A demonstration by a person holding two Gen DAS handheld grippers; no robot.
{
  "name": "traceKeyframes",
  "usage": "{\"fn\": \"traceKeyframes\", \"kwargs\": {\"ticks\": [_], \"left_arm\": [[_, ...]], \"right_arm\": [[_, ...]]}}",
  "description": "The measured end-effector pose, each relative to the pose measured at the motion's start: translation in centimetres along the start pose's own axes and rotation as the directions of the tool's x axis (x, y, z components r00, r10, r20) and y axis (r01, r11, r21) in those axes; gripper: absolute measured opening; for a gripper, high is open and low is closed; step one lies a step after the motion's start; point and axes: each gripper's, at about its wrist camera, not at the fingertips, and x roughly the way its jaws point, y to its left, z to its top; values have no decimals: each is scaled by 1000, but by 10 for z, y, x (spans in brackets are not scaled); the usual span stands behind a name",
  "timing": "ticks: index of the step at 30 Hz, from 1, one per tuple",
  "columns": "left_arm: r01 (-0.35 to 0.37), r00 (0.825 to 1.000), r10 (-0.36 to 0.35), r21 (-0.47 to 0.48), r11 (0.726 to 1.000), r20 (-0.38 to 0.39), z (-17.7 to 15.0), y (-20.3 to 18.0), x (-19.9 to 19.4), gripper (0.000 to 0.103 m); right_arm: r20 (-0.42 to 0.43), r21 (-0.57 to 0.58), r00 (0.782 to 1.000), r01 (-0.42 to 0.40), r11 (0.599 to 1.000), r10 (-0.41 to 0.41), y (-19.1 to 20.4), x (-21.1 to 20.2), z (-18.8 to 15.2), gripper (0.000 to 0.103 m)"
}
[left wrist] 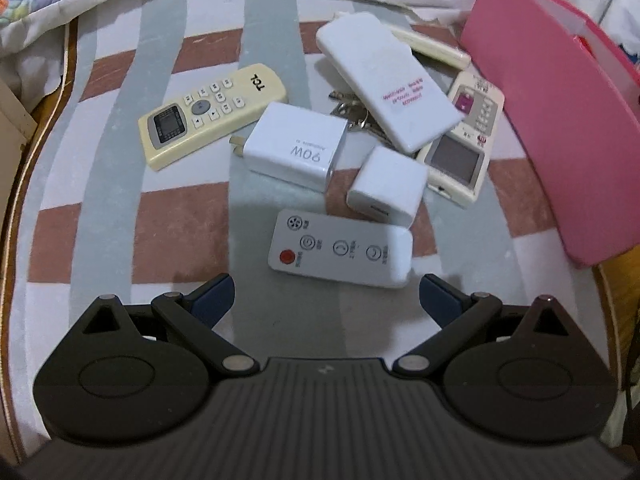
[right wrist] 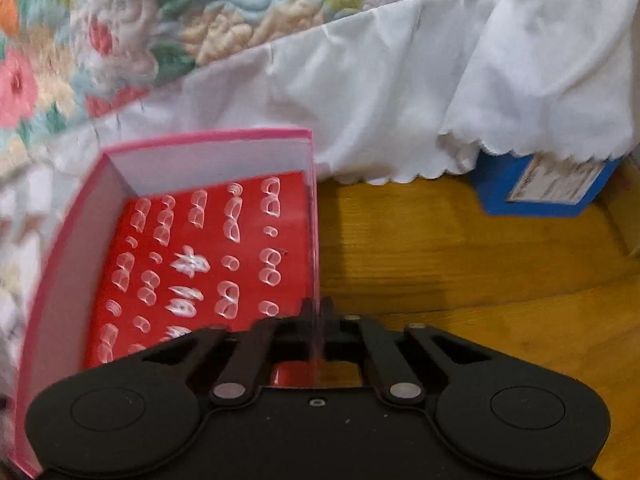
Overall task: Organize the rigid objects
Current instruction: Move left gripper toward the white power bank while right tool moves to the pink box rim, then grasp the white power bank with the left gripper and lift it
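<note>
A: How far along is the tidying?

B: Barely begun, I'd judge. The pink cardboard box with a red patterned floor [right wrist: 208,264] holds nothing that I can see, and every rigid thing lies loose on the striped grey, white and rust cloth [left wrist: 120,216]

A: What's in the pile?

B: Nearest the left claw [left wrist: 326,300] is a flat white remote with a red button [left wrist: 340,250]. Just beyond it sit a small white charger cube [left wrist: 386,192] and a larger white adapter block marked 90W [left wrist: 296,148]. To the left lies a cream remote with a grey screen [left wrist: 212,114]. Farther off a long white slab with pink print [left wrist: 384,80] rests tilted over a bunch of metal keys [left wrist: 352,114] and over a cream remote with a purple button [left wrist: 460,140]. A slim cream bar [left wrist: 432,46] shows behind that, mostly hidden

A: And the box?

B: In the left wrist view it stands at the right edge of the cloth, well clear of most of the pile. The right wrist view looks down into it, with an orange-brown wooden floor [right wrist: 460,260] to its right and a white scalloped sheet [right wrist: 400,92] beyond

A: The claws?

B: The left one is spread wide and empty, hovering just short of the flat white remote. The right claw [right wrist: 318,308] is pinched together on the box's right wall

A: So what's left?

B: Everything, by my reading: each item has to go into the box, likely starting with the flat white remote
</note>
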Motion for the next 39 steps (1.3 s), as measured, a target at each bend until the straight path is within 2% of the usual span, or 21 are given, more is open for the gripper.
{"fn": "traceKeyframes", "kwargs": {"ticks": [4, 7, 12, 15, 17, 20, 22, 25, 26, 27, 29, 31, 32, 34, 35, 39], "left_arm": [[9, 1000, -10, 19, 1000, 28, 0, -1, 0, 100], [14, 999, -15, 25, 1000, 34, 1, -5, 1, 101], [-20, 999, 19, 56, 998, 27, 1, -13, 10, 102], [1, 1000, -1, 0, 1000, -3, 3, -6, 11, 102], [18, 1000, -18, -30, 999, 6, 4, -3, 8, 102], [-8, 1000, 9, -52, 999, 23, 8, -2, 3, 101], [22, 999, -20, -83, 996, 33, 14, 0, -6, 100], [72, 996, -63, -156, 985, 64, 34, -1, -23, 99], [78, 995, -66, -169, 983, 77, 43, -4, -27, 98], [75, 994, -60, -168, 983, 91, 52, -9, -30, 97], [51, 996, -38, -178, 983, 79, 72, -20, -28, 97], [45, 998, -33, -227, 973, 54, 88, -24, -19, 88], [44, 998, -34, -244, 969, 43, 95, -26, -11, 85], [20, 1000, -17, -259, 966, 12, 106, -31, 5, 80], [16, 1000, -15, -268, 963, 4, 108, -31, 12, 80], [13, 1000, -7, -304, 953, 21, 115, -33, 32, 80]], "right_arm": [[74, -85, 997, -5, 996, 11, 21, -11, -2, 6], [51, -64, 998, -42, 997, 45, 23, -12, -2, 7], [63, -46, 997, -40, 998, 43, 20, -3, -7, 7], [77, 5, 995, -58, 998, 57, 14, 0, -11, 8], [87, 21, 994, -64, 998, 62, 13, -1, -14, 10], [71, 60, 995, -72, 996, 67, 11, 4, -17, 11], [65, 60, 996, -68, 996, 65, 11, 5, -19, 11], [53, 60, 997, -62, 996, 59, 13, 2, -19, 16], [47, 59, 997, -62, 996, 59, 15, 1, -19, 20], [39, 54, 997, -61, 997, 59, 17, 0, -18, 26], [12, 44, 998, -58, 997, 57, 22, -1, -17, 32], [-12, 55, 999, -48, 997, 49, 23, -1, -15, 32], [-18, 55, 999, -49, 997, 50, 23, -1, -14, 31], [-24, 49, 999, -40, 998, 41, 20, -3, -13, 18], [-28, 38, 999, -26, 999, 27, 19, -3, -13, 7], [-41, 42, 997, -68, 997, 69, 8, -2, -16, 6]]}}
